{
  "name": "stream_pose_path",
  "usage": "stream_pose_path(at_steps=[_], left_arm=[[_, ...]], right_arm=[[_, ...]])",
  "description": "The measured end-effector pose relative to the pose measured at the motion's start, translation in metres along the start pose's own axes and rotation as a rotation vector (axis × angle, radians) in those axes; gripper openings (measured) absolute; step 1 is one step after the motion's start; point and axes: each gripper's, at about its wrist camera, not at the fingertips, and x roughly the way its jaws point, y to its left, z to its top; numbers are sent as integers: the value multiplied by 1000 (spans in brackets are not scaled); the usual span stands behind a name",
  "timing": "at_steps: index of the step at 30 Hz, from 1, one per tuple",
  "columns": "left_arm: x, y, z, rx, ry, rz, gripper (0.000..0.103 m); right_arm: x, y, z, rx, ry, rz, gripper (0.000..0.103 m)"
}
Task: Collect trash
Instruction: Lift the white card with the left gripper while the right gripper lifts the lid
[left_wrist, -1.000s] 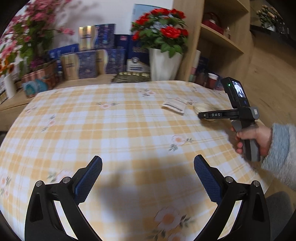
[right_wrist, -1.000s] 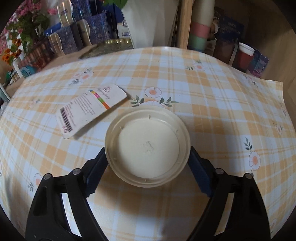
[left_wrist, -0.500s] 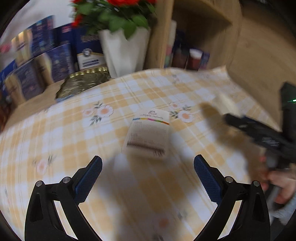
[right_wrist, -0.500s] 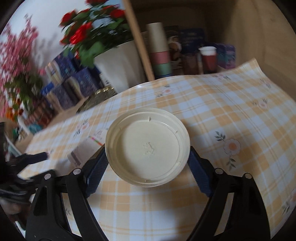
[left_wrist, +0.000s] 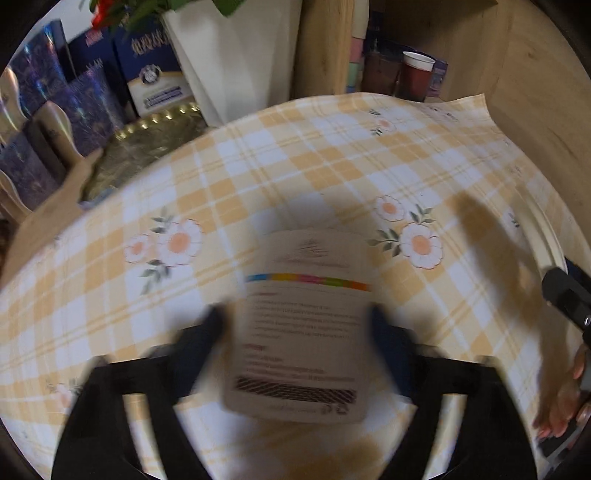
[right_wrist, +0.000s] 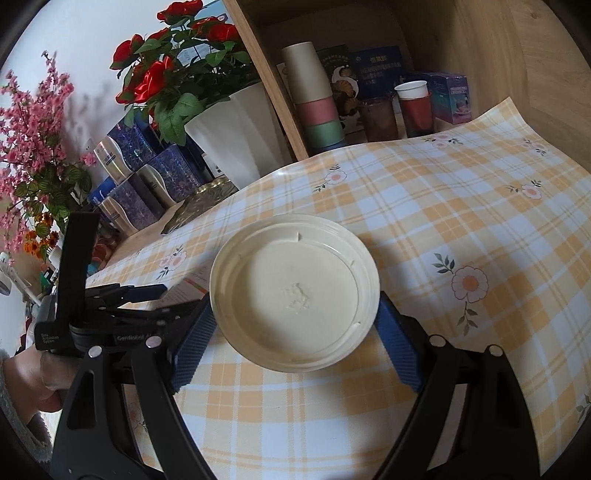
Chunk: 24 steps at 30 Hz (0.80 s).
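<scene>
The printed paper packet (left_wrist: 301, 325) lay on the checked tablecloth (left_wrist: 332, 177) between your left gripper (left_wrist: 295, 325) fingers, blurred, so I cannot tell whether they gripped it; your right gripper (right_wrist: 293, 334) had its pads closed against the cream round lid (right_wrist: 293, 291), raised above the cloth.

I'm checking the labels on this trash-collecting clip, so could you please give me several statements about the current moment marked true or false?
1. The right gripper is shut on the cream lid. True.
2. The printed packet lies between the left gripper's fingers. True.
3. The tablecloth is plain blue. False: it is orange and white check with flowers.
4. The lid is stacked on the packet. False: the lid is in the other gripper, apart from it.
5. The roses are yellow. False: red.
</scene>
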Motion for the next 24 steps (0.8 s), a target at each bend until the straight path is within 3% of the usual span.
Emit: stream_pose_path(at_steps=[5,13,24], left_arm=[[-18,6,-16,-27,17,-91,56],[-83,0,-73,-95,-58,-100,56],[-194,-37,-172,-74,-162,-165,56]], right_arm=[[0,0,0,1,3,-4,83],[-11,20,0,-101,8,-53,83],[-127,58,-41,-204,-16,76,83]])
